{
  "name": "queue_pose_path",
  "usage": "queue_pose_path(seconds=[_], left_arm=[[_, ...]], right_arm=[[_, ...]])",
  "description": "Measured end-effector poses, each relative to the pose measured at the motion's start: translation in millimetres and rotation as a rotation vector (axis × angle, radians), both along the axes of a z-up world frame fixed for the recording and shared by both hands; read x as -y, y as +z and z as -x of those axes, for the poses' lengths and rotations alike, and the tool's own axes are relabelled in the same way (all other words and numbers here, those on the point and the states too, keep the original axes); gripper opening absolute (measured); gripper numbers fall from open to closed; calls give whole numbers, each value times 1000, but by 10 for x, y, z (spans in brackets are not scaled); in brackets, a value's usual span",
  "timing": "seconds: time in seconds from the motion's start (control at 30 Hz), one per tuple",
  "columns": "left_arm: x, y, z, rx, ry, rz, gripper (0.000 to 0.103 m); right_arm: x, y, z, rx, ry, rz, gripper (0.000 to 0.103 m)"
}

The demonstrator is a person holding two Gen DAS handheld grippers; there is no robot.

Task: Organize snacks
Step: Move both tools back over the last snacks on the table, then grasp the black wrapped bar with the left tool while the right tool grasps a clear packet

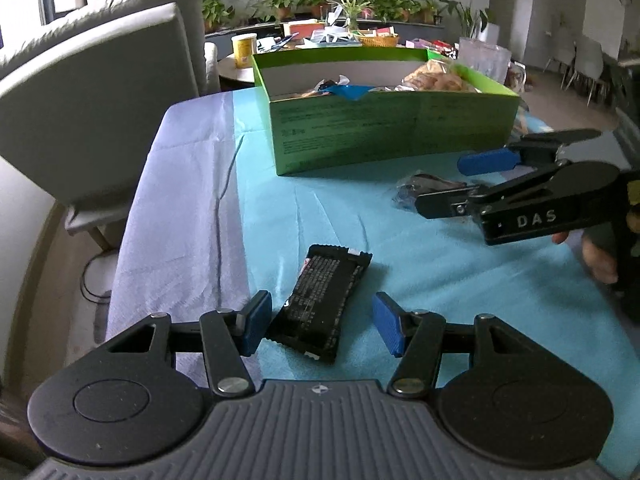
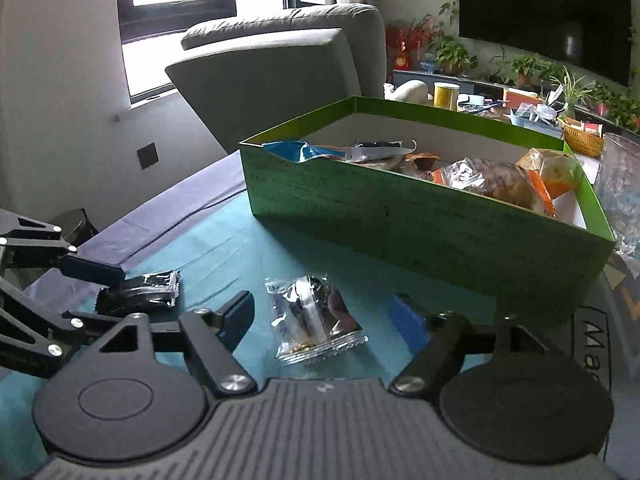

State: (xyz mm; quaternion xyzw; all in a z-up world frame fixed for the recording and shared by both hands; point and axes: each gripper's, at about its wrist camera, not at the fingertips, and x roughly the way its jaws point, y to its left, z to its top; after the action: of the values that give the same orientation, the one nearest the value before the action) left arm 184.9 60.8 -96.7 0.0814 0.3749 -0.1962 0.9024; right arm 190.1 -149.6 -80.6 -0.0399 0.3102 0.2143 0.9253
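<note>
A black snack bar [image 1: 320, 300] lies flat on the teal-covered table [image 1: 280, 220], its near end between the blue pads of my left gripper [image 1: 322, 326], which stands open with a gap on each side. A clear packet with dark contents [image 2: 316, 320] lies in front of the green box [image 2: 400, 216], between the fingers of my right gripper [image 2: 322, 320], open wide and not pressing on it. The green box [image 1: 380, 128] holds several wrapped snacks. From the left wrist, the right gripper [image 1: 440, 185] straddles the packet [image 1: 424, 184]. The right wrist view shows the left gripper [image 2: 104, 296] around the bar [image 2: 140, 292].
A grey armchair [image 1: 100, 92] stands beyond the table's left edge. A clear plastic container [image 2: 620, 192] sits to the right of the box. Behind are a low table with a yellow can [image 1: 244, 50], potted plants and a dark screen. A person's hand [image 1: 596, 256] holds the right gripper.
</note>
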Motion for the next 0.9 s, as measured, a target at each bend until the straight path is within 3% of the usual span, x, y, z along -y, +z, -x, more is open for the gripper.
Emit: queue_pose_path(seconds=[0.37,0.57,0.67,0.7,0.9], left_arm=[[13,-15,-29,15,44,27,53],[25,-7,-30,5,32,46,51],[3,12,-31,-7,41,68,31],[-13,21,-36,-19,46,84,29],[-26,82,12,-20,68,116,28]], right_arm=[[-71,-62,-101,-21,-7,39,80],[-76,-38,-68,-13,-1,53,57],[-53,-29,-57,-17,-9,46,49],[-45,-22,-55,-20,-13,42,49],[5,22,-2,-16,-32,26,49]])
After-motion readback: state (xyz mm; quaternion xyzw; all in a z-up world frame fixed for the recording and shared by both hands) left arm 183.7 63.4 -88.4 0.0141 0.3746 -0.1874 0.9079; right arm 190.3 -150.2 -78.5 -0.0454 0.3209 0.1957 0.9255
